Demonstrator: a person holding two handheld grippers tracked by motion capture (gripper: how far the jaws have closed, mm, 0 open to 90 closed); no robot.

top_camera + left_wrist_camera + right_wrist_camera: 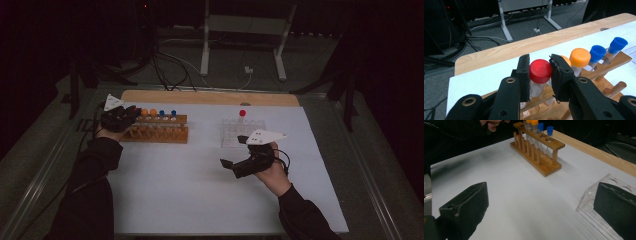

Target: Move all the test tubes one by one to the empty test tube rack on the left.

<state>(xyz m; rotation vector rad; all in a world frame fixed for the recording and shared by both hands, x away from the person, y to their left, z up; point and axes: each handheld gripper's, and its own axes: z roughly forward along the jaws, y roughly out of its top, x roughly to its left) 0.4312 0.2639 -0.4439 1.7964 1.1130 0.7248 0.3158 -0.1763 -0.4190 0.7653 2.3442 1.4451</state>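
Clearly, the left gripper [540, 75] has its fingers [524, 72] pressed on either side of a red-capped tube [539, 73], gripping it just under and along the cap. The tube stands upright between the fingers at the near end of the wooden rack [614, 62], its lower part among the rack's holes. Just beyond the far finger sit two orange-capped tubes [580, 57], then two blue-capped tubes [597, 52] farther along the same row. In the high view the left gripper [120, 117] is at the left end of the wooden rack [160, 132].

The right gripper [544, 202] has its fingers [471, 205] spread wide with nothing between them but bare white worktop [524, 195]. A clear plastic rack [599, 202] lies right beside its one finger, partly behind it. In the high view the right gripper [232, 162] hovers just in front of the clear plastic rack [235, 132], where another red-capped tube [242, 114] stands.
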